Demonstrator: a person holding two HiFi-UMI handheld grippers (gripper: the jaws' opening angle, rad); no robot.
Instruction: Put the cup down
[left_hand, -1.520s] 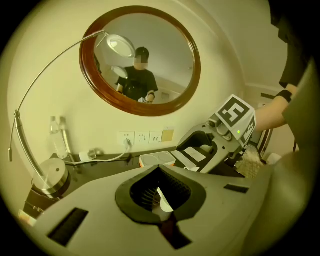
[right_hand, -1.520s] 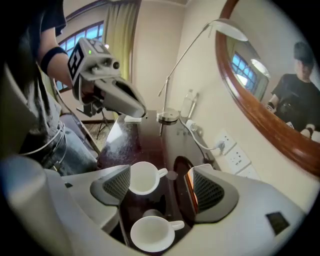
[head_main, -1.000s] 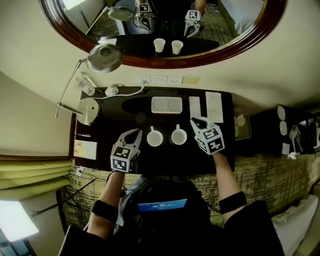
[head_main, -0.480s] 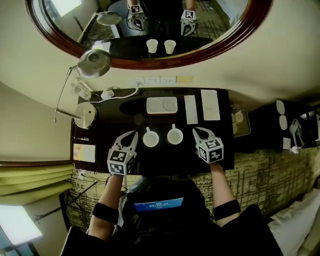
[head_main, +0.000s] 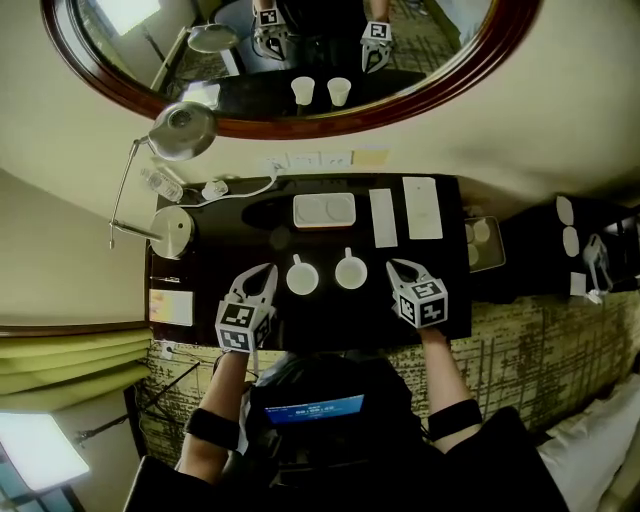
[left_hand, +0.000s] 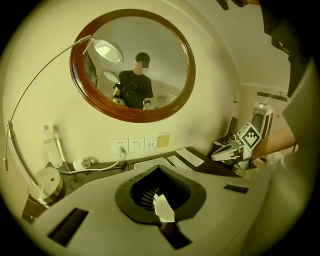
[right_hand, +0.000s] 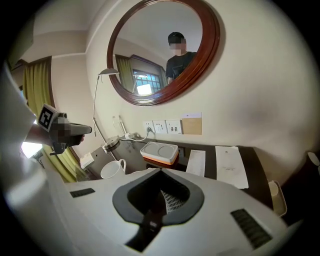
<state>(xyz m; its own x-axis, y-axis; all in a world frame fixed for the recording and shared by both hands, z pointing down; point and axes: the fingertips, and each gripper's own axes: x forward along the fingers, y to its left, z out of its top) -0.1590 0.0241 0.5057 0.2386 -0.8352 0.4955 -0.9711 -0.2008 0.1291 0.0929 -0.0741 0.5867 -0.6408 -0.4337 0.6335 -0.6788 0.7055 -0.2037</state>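
Head view, with both gripper views. Two white cups stand upright and side by side on the dark worktop (head_main: 330, 322), the left cup (head_main: 302, 278) and the right cup (head_main: 351, 273), in front of the white tray (head_main: 324, 210). Neither cup touches a tool.

What has changed: a second ago the right tool (head_main: 393, 266) reached further over the worktop, its tips lying past the right cup's far side and close to it. It has since drawn back toward the person and now lies beside that cup, apart from it. Its own view shows the jaws brought fully together with nothing between them, and one cup standing free off to its left. The left tool (head_main: 266, 272) has kept its place just left of the left cup. Its jaws are likewise closed, and they grip no cup. We note a small pale patch at their tips that we cannot identify.

The cups themselves sit where they sat in the earlier frames, handles pointing away from the person.

Reading for the task: we judge the cup in question to be the right one, since the right tool was the one close to it. It rests on the worktop, released and stable, so we take the putting-down as complete and the retreat of the right tool as the closing motion.
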